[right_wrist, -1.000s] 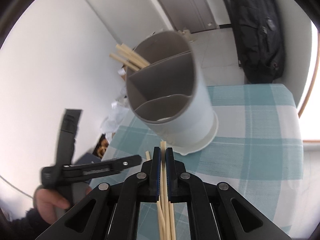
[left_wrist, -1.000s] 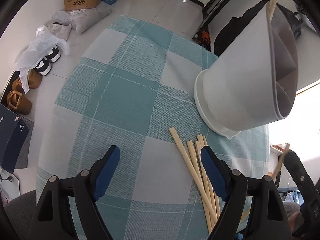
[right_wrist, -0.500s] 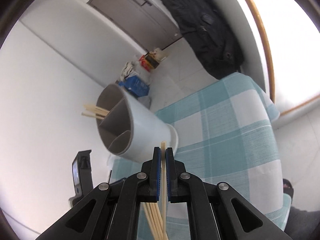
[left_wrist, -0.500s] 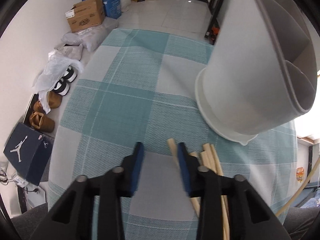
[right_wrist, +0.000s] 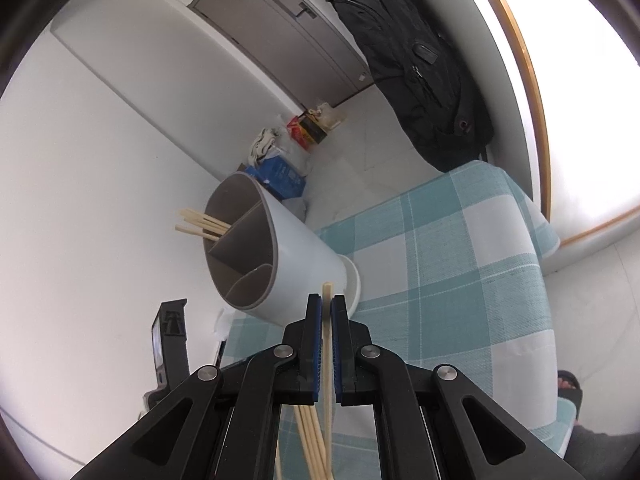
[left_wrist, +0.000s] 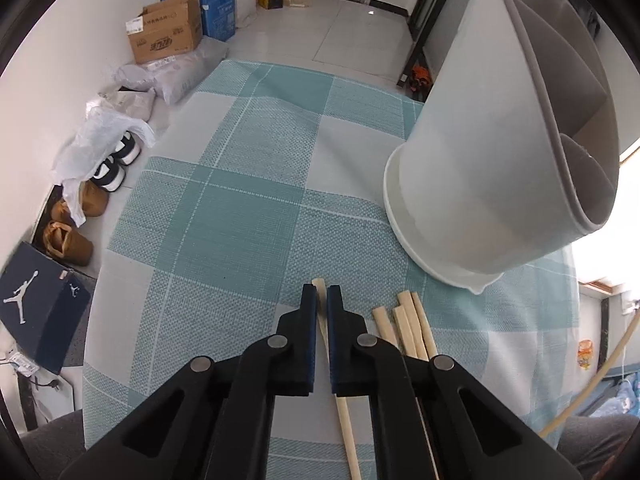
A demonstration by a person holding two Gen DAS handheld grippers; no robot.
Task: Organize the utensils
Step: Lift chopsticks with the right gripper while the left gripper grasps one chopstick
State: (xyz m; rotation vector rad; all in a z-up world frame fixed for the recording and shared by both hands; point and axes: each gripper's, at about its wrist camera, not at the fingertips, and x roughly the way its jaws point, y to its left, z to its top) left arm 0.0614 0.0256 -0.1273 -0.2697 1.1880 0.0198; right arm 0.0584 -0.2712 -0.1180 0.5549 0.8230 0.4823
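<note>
A white utensil holder (left_wrist: 472, 168) with grey dividers stands on the teal checked tablecloth (left_wrist: 224, 216). Several wooden chopsticks (left_wrist: 408, 324) lie on the cloth in front of it. My left gripper (left_wrist: 319, 300) points steeply down, its jaws closing tight on the leftmost chopstick (left_wrist: 343, 420), and the pads press its top end. My right gripper (right_wrist: 327, 312) is shut on another chopstick (right_wrist: 327, 292), held above the table with its tip towards the holder (right_wrist: 296, 264). A few chopsticks (right_wrist: 200, 224) stick out of the holder's far compartment. Loose chopsticks (right_wrist: 310, 440) show below the right jaws.
The black body of the left tool (right_wrist: 170, 340) rises beside the holder. Cardboard boxes (left_wrist: 166, 36), bags and shoes (left_wrist: 108, 168) lie on the floor past the table's left edge. A black coat (right_wrist: 416, 72) hangs behind the table. A sandalled foot (right_wrist: 568, 388) is at the table's right.
The left jaws went from wide open to shut around the leftmost chopstick. The right gripper rolled and drew back from the holder, keeping its chopstick.
</note>
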